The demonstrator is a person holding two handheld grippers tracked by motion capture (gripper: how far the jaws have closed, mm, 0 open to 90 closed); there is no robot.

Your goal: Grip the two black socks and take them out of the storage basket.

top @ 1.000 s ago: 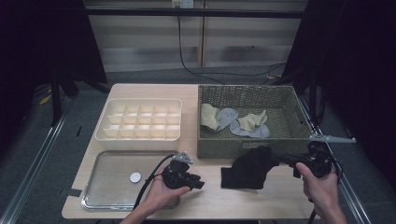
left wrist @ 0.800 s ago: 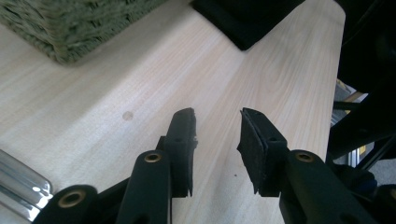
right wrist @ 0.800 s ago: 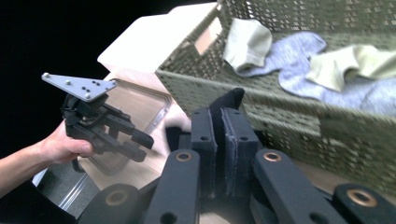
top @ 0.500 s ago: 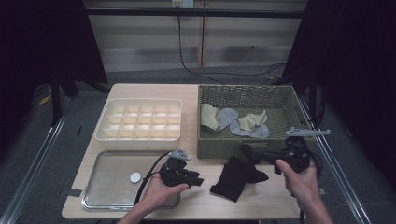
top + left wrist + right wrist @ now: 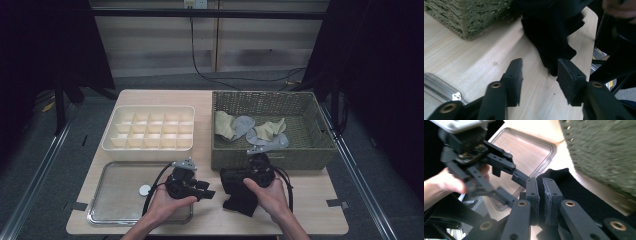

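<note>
A black cloth point(image 5: 241, 196) hangs down onto the wooden table in front of the basket, with my right gripper point(image 5: 235, 178) shut on its upper edge. In the right gripper view the pads point(image 5: 551, 195) press together on the black cloth point(image 5: 579, 197), and the left gripper point(image 5: 499, 167) is just ahead. My left gripper point(image 5: 209, 191) rests near the tray's right end and points at the cloth. Its jaws have just been opening. In the left gripper view the left gripper point(image 5: 540, 65) holds nothing, and the black cloth point(image 5: 551, 35) ends just beyond the right pad.
A green wicker basket point(image 5: 300, 150) with several pale cloths point(image 5: 245, 127) stands at the back right. A white compartment box point(image 5: 150, 146) sits at the back left. A metal tray point(image 5: 115, 205) with a small white disc point(image 5: 145, 189) lies at the front left.
My right hand has moved left and down with the black cloth, close to the left gripper. The left gripper's jaws have spread wider, and that hand has stayed in place.
</note>
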